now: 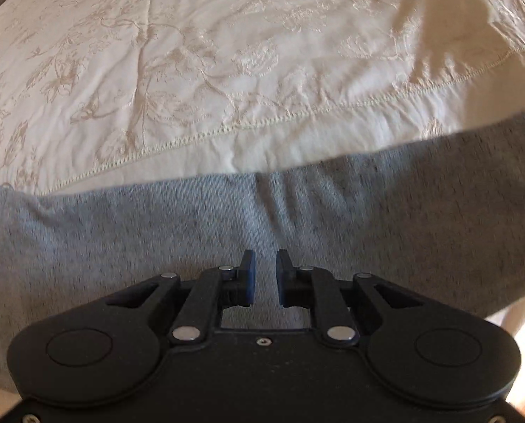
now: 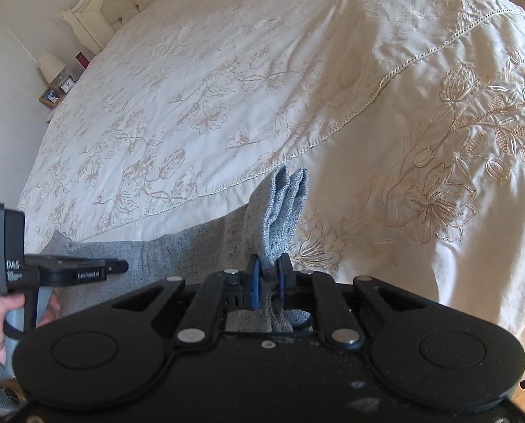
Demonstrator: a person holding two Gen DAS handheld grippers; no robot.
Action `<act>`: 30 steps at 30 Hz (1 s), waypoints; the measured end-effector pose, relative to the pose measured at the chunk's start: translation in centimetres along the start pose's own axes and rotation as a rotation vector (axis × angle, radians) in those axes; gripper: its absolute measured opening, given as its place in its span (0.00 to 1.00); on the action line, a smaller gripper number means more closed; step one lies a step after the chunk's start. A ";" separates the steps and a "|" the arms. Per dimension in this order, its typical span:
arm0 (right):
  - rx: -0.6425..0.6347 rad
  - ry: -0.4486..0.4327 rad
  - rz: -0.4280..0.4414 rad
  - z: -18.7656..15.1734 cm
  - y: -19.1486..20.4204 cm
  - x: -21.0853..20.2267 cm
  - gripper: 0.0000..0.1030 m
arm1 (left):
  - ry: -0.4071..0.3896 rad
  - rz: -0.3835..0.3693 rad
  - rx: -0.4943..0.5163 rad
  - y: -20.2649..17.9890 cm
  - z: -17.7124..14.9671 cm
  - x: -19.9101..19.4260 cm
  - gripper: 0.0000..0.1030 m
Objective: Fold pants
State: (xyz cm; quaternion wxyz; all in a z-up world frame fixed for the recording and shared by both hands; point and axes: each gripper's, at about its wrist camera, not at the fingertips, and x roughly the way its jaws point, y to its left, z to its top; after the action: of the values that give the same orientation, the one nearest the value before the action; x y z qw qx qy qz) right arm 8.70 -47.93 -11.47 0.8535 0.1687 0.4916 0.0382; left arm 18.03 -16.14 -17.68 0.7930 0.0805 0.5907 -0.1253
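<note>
The right tool (image 2: 267, 276), angled steeply down over the bed (image 2: 227, 105), is clenched on a bunched fold of the grey pants (image 2: 283, 204), which stretch along the bed's near edge. The left tool (image 1: 264, 275) points down at the pants, narrow-jawed with fabric between; whether it pinches I cannot tell. A hand (image 2: 1, 317) grips its handle.

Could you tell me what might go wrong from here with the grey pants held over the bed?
1. The right gripper pinches only a bunched tip of the pants; the fabric could slip out.
2. At the left gripper a narrow gap shows between the pads, so its hold on the cloth looks uncertain.
3. The hanging cloth could drag and wrinkle the embroidered bedspread.
</note>
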 end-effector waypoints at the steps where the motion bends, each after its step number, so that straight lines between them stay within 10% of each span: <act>1: -0.007 -0.001 -0.002 0.0 0.3 -0.2 0.11 | 0.015 0.006 0.009 -0.2 -0.7 0.5 0.21; 8: -0.059 -0.008 -0.038 -0.2 4.2 -1.1 0.11 | 0.087 -0.016 0.028 -0.1 -1.2 3.3 0.20; 19: -0.192 -0.055 0.062 -1.4 22.7 -2.9 0.10 | -0.068 -0.020 -0.090 14.7 -2.1 -5.2 0.21; 30: -0.279 0.065 0.125 -9.0 41.7 13.6 0.11 | -0.018 0.076 -0.146 28.3 -5.5 -5.2 0.20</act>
State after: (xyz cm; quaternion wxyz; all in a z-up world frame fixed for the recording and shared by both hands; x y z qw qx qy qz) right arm 12.22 -3.29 -13.23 0.8481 0.0776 0.4976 0.1645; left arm 19.92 12.94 -14.81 0.8063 0.0438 0.5875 -0.0523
